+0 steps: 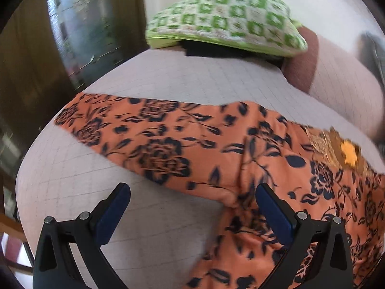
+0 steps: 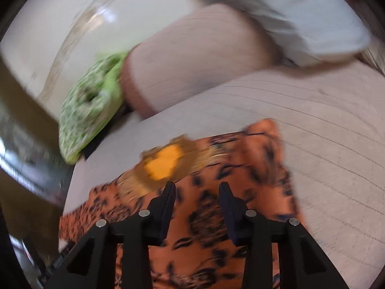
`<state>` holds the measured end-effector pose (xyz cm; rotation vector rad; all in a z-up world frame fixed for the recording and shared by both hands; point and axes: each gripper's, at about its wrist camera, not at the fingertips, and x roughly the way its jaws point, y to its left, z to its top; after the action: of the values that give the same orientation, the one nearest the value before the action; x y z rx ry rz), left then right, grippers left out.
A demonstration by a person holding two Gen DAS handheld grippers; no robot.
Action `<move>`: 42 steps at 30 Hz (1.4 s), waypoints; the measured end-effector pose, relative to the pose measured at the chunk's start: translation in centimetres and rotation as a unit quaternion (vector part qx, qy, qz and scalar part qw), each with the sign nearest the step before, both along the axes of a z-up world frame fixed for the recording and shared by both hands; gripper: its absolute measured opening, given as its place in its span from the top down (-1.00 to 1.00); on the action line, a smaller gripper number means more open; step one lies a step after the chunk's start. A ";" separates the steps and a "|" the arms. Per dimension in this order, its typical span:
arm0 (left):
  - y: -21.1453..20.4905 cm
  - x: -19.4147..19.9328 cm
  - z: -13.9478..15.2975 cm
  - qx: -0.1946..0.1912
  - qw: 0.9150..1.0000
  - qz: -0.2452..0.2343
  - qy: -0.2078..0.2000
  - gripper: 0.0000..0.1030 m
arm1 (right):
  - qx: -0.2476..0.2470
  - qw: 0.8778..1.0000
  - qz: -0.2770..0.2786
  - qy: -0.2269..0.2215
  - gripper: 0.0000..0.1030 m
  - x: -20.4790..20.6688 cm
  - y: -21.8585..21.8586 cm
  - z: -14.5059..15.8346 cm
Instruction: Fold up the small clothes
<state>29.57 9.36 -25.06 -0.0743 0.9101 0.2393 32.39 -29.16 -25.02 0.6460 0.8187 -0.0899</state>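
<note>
An orange garment with a dark floral print lies spread on a pale quilted bed. One long part reaches out to the left. It has a golden embroidered patch with a yellow centre on the right. My left gripper is wide open just above the garment's near edge, holding nothing. In the right wrist view the same garment lies under my right gripper, which is open and empty, just short of the golden patch. That view is motion-blurred.
A green and white patterned pillow lies at the far end of the bed on something dark. A pinkish bolster lies beside it. The bed's left edge drops off towards dark wood furniture. The pillow and bolster show in the right view.
</note>
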 end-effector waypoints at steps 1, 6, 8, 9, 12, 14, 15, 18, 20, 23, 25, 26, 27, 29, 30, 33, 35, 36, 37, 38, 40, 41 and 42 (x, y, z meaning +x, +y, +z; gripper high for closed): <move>-0.6 0.3 -0.3 0.006 1.000 -0.002 0.005 -1.00 | 0.009 1.000 -0.002 0.003 0.21 0.2 -0.8 -0.4; -2.9 2.5 -3.0 0.049 0.997 -0.003 0.055 -1.00 | -0.010 0.999 -0.028 0.035 0.21 2.7 -3.6 -3.0; -3.2 3.1 -4.0 0.053 0.996 -0.003 0.074 -1.00 | -0.046 0.995 -0.044 0.073 0.31 4.2 -4.9 -5.0; -3.3 3.2 -4.2 0.053 0.996 -0.001 0.072 -1.00 | -0.046 0.994 -0.049 0.081 0.36 4.7 -5.9 -6.1; -3.6 3.3 -4.0 0.064 0.996 -0.003 0.069 -1.00 | -0.041 0.996 -0.059 0.059 0.36 4.8 -7.2 -5.3; -3.6 3.2 -3.9 0.066 0.995 -0.004 0.069 -1.00 | -0.018 0.997 -0.061 0.051 0.32 4.1 -7.9 -4.6; -3.6 3.1 -3.8 0.065 0.996 -0.003 0.068 -1.00 | -0.014 0.997 -0.062 0.044 0.32 3.7 -8.1 -4.2; -3.7 2.6 -2.9 0.068 0.996 -0.001 0.056 -1.00 | -0.006 0.999 -0.045 0.009 0.32 1.3 -7.8 -1.9; -3.8 2.2 -2.2 0.067 0.997 -0.002 0.042 -1.00 | -0.013 1.000 -0.020 0.005 0.32 0.0 -6.4 -0.8; -4.0 2.0 -2.2 0.073 0.996 -0.012 0.041 -1.00 | -0.020 0.999 0.026 0.015 0.32 -1.6 -4.1 -0.3; -4.2 2.2 -2.7 0.086 0.995 -0.013 0.054 -1.00 | -0.037 0.997 0.056 0.033 0.31 -2.4 -2.0 -0.6; -4.3 2.3 -3.1 0.091 0.994 -0.013 0.065 -1.00 | -0.045 0.996 0.067 0.048 0.31 -2.8 -1.1 -1.4; -4.3 2.4 -3.5 0.091 0.993 -0.012 0.075 -1.00 | -0.049 0.994 0.074 0.061 0.31 -2.9 -0.5 -2.0; -3.9 2.3 -3.5 0.077 0.994 -0.009 0.075 -1.00 | -0.057 0.987 0.085 0.121 0.29 -3.1 0.4 -4.7; -3.8 2.2 -3.3 0.072 0.994 -0.007 0.077 -1.00 | -0.059 0.985 0.088 0.133 0.29 -3.5 0.5 -5.7; -3.3 1.9 -2.9 0.056 0.996 -0.005 0.071 -1.00 | -0.091 0.986 0.089 0.110 0.30 -4.8 1.2 -4.6; -3.1 1.7 -2.6 0.049 0.997 -0.006 0.066 -1.00 | -0.076 0.989 0.091 0.083 0.30 -6.1 1.4 -3.4; -2.9 1.5 -2.3 0.043 0.997 -0.006 0.062 -1.00 | -0.069 0.991 0.093 0.068 0.29 -6.9 1.7 -2.8; -2.6 1.4 -2.0 0.034 0.998 -0.005 0.057 -1.00 | -0.069 0.992 0.095 0.055 0.23 -7.6 2.0 -2.2; -2.3 1.3 -1.7 0.027 0.998 -0.002 0.053 -1.00 | -0.069 0.992 0.096 0.043 -0.04 -8.1 2.5 -1.8; -1.4 1.1 -1.0 0.009 0.999 0.006 0.041 -1.00 | -0.071 0.993 0.089 0.004 -0.46 -10.0 3.4 -1.0; -0.7 1.0 -0.7 -0.003 0.999 0.015 0.037 -1.00 | -0.076 0.993 0.084 -0.022 -0.47 -11.1 4.0 -0.7; 0.0 0.9 -0.4 -0.018 0.999 0.023 0.034 -1.00 | -0.080 0.992 0.089 -0.031 -0.47 -11.6 4.3 -0.7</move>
<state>30.46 9.40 -25.50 -0.1209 0.9802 0.2706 20.76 -24.89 -25.72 0.4216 0.7960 0.0261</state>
